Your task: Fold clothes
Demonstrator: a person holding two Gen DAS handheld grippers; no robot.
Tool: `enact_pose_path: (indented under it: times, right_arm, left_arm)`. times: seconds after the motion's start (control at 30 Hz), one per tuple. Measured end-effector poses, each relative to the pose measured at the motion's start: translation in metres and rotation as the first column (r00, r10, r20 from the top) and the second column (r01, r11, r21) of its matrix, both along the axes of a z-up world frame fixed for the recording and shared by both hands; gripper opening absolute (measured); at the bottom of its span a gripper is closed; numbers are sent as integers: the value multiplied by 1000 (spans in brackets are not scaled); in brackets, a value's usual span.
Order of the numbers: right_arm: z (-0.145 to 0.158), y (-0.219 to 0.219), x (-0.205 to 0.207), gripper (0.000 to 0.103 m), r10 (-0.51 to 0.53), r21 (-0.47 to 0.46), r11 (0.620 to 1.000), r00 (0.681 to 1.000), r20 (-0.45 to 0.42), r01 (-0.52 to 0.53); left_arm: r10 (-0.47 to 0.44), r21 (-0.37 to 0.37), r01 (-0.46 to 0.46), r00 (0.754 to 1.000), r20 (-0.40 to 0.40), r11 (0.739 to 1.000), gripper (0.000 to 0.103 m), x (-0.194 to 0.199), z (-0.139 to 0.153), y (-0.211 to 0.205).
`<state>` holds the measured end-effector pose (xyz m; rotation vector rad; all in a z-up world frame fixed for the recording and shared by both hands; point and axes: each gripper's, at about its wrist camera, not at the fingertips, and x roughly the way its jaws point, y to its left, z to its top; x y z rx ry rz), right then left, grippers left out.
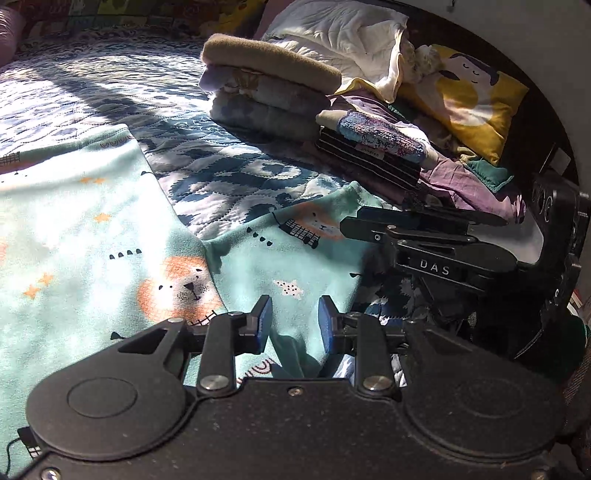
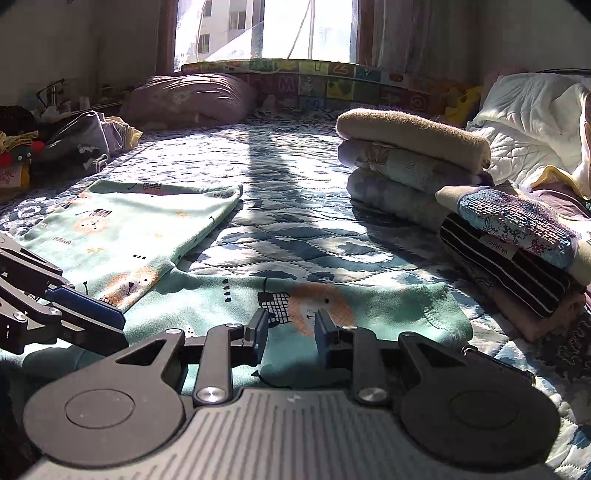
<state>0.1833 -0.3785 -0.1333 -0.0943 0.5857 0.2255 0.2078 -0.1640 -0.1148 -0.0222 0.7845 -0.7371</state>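
both hand-held grippers, left point(image 1: 294, 319) and right point(image 2: 290, 330), parted and empty, over mint lion-print pants point(image 2: 369, 310)

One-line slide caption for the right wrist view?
Right gripper, jaws open, over mint lion-print pants spread on the quilt, beside folded stacks.

Harsh sun from window point(image 2: 288, 29) top centre, blown out; dappled shadows across quilt point(image 2: 295, 192); fisheye bends edges, corners dark.

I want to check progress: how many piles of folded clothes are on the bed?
2. A tall pile topped by a tan piece lies farther back on the right; a lower pile with a striped garment lies nearer. Others may be out of view.
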Motion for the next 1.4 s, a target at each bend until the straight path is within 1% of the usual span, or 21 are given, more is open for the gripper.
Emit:
enact_pose_path:
  times: [0.07, 0.1, 0.13, 0.17, 0.2, 0.23, 0.3, 0.4, 0.47, 0.57, 0.7, 0.8, 0.9, 0.97, 1.03, 1.1, 1.13, 1.23, 1.27, 1.33, 1.4]
  right_arm:
    - [-15, 11, 6, 24, -9, -86, 996, 996, -85, 2]
    - [-15, 5, 9, 24, -45, -64, 997, 994, -95, 39]
    - [-12, -5, 12, 20, -98, -37, 995, 991, -95, 95]
    - [-10, -12, 15, 16, -162, -60, 986, 983, -85, 157]
    - [-12, -21, 18, 16, -208, -83, 976, 975, -77, 202]
    - [-14, -32, 22, 16, -244, -71, 969, 966, -81, 239]
    - [-15, -49, 28, 16, -300, -36, 954, 950, -90, 297]
    - [-16, -56, 32, 15, -354, -53, 935, 932, -78, 350]
    - [-14, -60, 33, 18, -343, 19, 938, 936, -84, 346]
    - [-8, -69, 40, 17, -302, 210, 925, 948, -95, 316]
    - [-7, -76, 60, 20, -321, 279, 896, 938, -129, 345]
    - [-13, -74, 79, 20, -347, 226, 895, 919, -188, 384]
    - [-17, -68, 88, 12, -379, 141, 902, 906, -190, 407]
    - [-17, -61, 88, 11, -397, 84, 906, 902, -170, 415]
    - [-16, -56, 86, 12, -416, 37, 905, 899, -140, 424]
    - [-10, -49, 79, 17, -437, -8, 899, 896, -78, 438]
    - [-6, -45, 74, 18, -439, -15, 899, 897, -47, 439]
    - [9, -35, 52, 20, -406, 35, 913, 914, 15, 406]
    - [11, -29, 44, 20, -373, 77, 925, 928, 7, 371]
    - [13, -14, 27, 20, -275, 187, 943, 961, -29, 275]
    - [9, 4, 15, 20, -157, 277, 945, 985, -75, 172]
  left_arm:
    - [20, 48, -21, 1000, 12, 999, 25, -6, -12, 0]
    - [35, 34, -34, 999, -7, 999, 26, -5, -18, 3]
    - [49, 10, -49, 999, -20, 999, 26, -4, -21, 6]
    - [54, -5, -54, 998, -25, 999, 28, -4, -22, 7]
    - [45, -10, -45, 999, -21, 999, 32, -6, -22, 8]
    - [37, -12, -37, 999, -14, 999, 33, -8, -22, 8]
    - [31, -19, -31, 1000, -1, 999, 35, -11, -22, 9]
    - [42, -68, -42, 999, -9, 997, 38, -14, -22, 15]
    - [41, -96, -43, 999, -16, 994, 41, -15, -21, 19]
    - [30, -116, -32, 999, -21, 993, 44, -14, -21, 22]
    - [20, -141, -25, 999, -42, 990, 44, -12, -20, 26]
    - [24, -166, -31, 999, -47, 986, 44, -11, -16, 33]
    - [78, -188, -90, 994, -70, 978, 44, -3, -11, 51]
    - [163, -209, -180, 982, -96, 961, 44, 6, -9, 74]
    - [257, -231, -280, 959, -123, 932, 44, 13, -6, 99]
    - [313, -263, -342, 939, -146, 902, 43, 16, -4, 119]
    - [317, -270, -344, 938, -142, 899, 43, 14, -1, 122]
    - [280, -269, -297, 955, -98, 916, 43, 0, 9, 113]
    - [254, -258, -266, 964, -79, 929, 42, -6, 11, 103]
    - [189, -221, -193, 981, -40, 956, 34, -21, 13, 80]
    - [133, -176, -133, 991, -14, 975, 32, -36, 11, 58]
